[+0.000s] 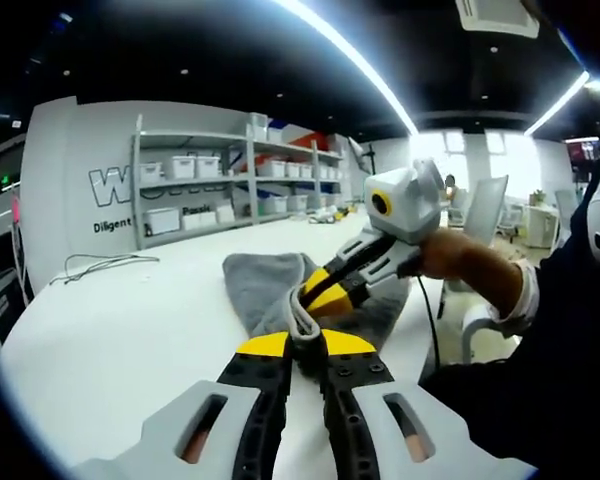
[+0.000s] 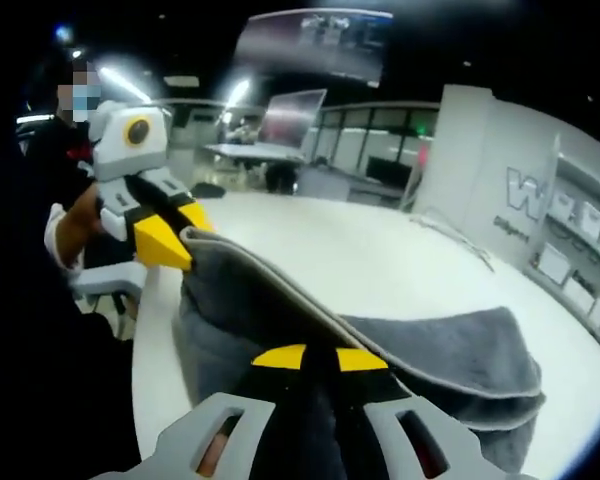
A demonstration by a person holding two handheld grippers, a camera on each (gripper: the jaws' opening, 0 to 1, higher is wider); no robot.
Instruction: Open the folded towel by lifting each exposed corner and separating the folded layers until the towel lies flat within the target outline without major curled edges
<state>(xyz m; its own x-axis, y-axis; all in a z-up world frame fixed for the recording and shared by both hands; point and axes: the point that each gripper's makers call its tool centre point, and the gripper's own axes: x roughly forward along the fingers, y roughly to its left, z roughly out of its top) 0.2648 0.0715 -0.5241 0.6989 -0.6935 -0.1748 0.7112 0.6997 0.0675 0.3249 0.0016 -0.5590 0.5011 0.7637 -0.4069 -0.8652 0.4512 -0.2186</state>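
Observation:
A grey towel [image 1: 260, 280] with a pale trim lies partly folded on the white table [image 1: 130, 320]. In the left gripper view my left gripper [image 1: 307, 340] is shut on a trimmed edge of it, raised off the table. My right gripper [image 1: 320, 293] comes in from the right and pinches the same edge just beyond. In the right gripper view the right gripper [image 2: 318, 358] is shut on the towel [image 2: 460, 350]. The left gripper [image 2: 175, 240] holds the far corner, and the lifted edge runs taut between them above the folded layers.
The table [image 2: 380, 260] is round with its edge close on the person's side. A thin cable [image 1: 100, 265] lies at its far left. Shelves with white boxes [image 1: 210, 180] stand behind it, and a chair [image 1: 480, 210] beside it. A hand [image 1: 460, 260] holds the right gripper.

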